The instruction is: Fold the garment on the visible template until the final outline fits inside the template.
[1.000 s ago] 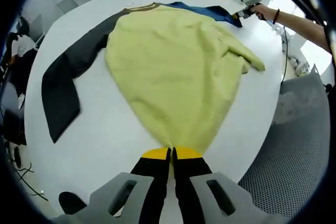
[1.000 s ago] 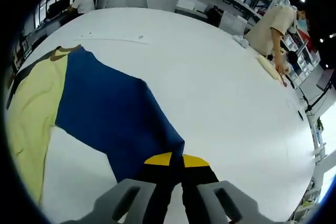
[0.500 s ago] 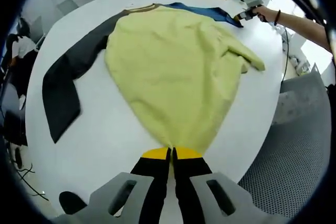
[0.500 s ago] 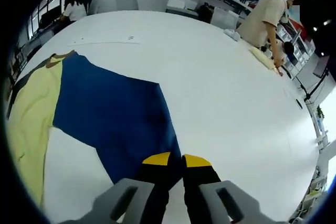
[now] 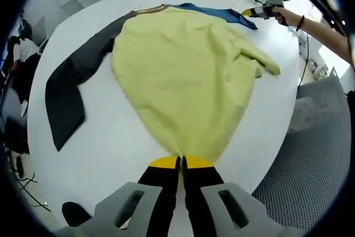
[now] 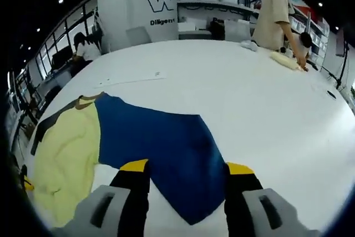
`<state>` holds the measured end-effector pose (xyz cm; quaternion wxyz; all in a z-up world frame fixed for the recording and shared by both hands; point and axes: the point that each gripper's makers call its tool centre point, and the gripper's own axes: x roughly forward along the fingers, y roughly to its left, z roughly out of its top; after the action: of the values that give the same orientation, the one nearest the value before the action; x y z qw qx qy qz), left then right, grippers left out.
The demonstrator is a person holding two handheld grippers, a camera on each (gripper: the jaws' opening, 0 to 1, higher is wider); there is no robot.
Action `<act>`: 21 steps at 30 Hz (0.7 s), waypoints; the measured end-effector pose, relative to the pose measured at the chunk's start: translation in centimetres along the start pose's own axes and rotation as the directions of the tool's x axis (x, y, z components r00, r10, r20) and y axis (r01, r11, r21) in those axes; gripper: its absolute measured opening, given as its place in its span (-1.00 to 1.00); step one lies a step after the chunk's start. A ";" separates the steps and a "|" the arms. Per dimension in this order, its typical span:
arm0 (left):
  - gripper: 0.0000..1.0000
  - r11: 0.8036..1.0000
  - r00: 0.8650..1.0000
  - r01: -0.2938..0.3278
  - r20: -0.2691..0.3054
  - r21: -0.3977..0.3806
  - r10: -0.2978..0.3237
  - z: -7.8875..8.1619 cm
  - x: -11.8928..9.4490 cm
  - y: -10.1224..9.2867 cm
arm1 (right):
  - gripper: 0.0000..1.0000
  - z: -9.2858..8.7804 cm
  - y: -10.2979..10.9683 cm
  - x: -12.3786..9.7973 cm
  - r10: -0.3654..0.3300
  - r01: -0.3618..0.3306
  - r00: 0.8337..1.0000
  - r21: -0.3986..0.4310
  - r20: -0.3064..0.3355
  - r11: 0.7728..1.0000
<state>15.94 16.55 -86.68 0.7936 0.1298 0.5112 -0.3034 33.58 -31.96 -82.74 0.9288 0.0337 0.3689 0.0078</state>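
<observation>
A garment with a pale yellow body (image 5: 183, 76), a dark grey sleeve (image 5: 69, 90) and a blue sleeve (image 5: 222, 13) lies spread on the round white table (image 5: 105, 142). My left gripper (image 5: 181, 162) is shut on the yellow hem at the near table edge. In the left gripper view, a hand holds my right gripper (image 5: 249, 13) at the tip of the blue sleeve. In the right gripper view, my right gripper (image 6: 187, 167) stands open, its jaws wide apart over the blue sleeve (image 6: 166, 148), which lies flat. The yellow body (image 6: 66, 156) spreads to the left.
A grey perforated floor (image 5: 310, 154) lies beyond the table's right edge. A person in a beige top (image 6: 274, 15) leans over the far side of the table, and another person (image 6: 83, 48) stands at the far left. A thin strip (image 6: 136, 77) lies on the table.
My right gripper has opened and let go of the blue sleeve's end, and its view has tilted up. My left gripper has stayed shut on the yellow hem.
</observation>
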 end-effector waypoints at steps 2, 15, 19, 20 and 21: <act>-0.98 1.000 1.000 -0.001 0.002 -0.002 0.001 0.0 0.0 0.0 | 0.28 0.1 0.8 -0.2 0.022 -0.022 1.000 -0.013 0.005 1.000; -0.98 1.000 1.000 -0.001 0.028 -0.022 0.002 0.2 -0.4 -0.3 | 0.74 -1.4 8.1 -3.4 0.221 -0.222 0.975 -0.070 -0.027 0.973; -0.98 1.000 0.999 -0.003 0.037 -0.026 0.004 0.3 -0.6 -0.3 | 0.74 -2.7 11.3 -5.3 0.312 -0.316 0.949 -0.103 -0.056 0.943; -0.98 0.999 0.999 -0.005 0.042 -0.035 0.006 0.4 -0.6 -0.3 | 0.74 -2.9 12.0 -5.7 0.329 -0.332 0.943 -0.111 -0.051 0.937; -0.96 0.999 0.999 -0.004 0.043 -0.038 0.006 0.4 -0.7 -0.3 | 0.74 -3.2 12.6 -6.1 0.344 -0.348 0.937 -0.120 -0.053 0.930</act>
<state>15.81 16.33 -85.91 0.8076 0.1095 0.4992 -0.2944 27.05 -19.45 -80.00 0.9073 0.0387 0.3702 0.1955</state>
